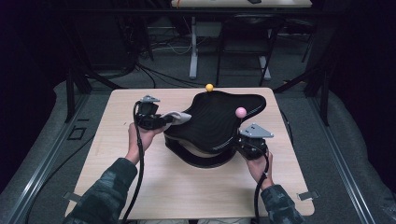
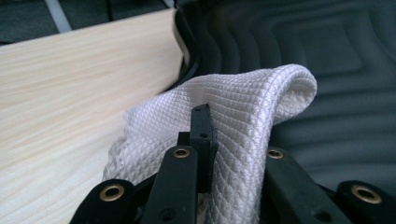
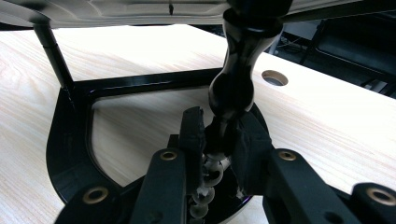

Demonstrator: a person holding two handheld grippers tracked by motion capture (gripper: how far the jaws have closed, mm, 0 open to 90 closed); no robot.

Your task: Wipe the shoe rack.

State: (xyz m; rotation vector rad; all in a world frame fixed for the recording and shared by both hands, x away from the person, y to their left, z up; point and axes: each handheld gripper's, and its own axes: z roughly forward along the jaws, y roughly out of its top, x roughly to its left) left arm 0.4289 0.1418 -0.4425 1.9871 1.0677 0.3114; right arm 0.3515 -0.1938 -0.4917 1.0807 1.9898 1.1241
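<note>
1. Two grippers are at work in the high view. We see the left gripper (image 1: 156, 120) at the left edge of a black ribbed tray (image 1: 219, 119), with a white cloth (image 1: 178, 116) sticking out from its tip onto the tray's rim. The tray sits raised on a black stand (image 1: 196, 156) on the light wooden table (image 1: 187, 186). Our right gripper (image 1: 243, 144) reaches in under the tray's right front edge. A pink ball (image 1: 240, 112) lies on the tray near its right side, and a yellow ball (image 1: 209, 87) sits at its far edge.

2. From the left gripper view, we find the jaws clamped on the white waffle-weave cloth (image 2: 243, 107). The fabric is pinched between them and bulges up and over the tips in a fold. That fold rests against the ribbed surface of the tray (image 2: 327, 51), just right of its rim, with the table (image 2: 70, 93) to the left.

3. From the right gripper view, we see the jaws closed on the lower part of a glossy black post (image 3: 233, 88) that rises from the stand's base frame (image 3: 70, 140) to the tray's underside (image 3: 140, 11). The post stands directly between the two pads, touching both. A round hole (image 3: 274, 77) shows in the table beyond.
</note>
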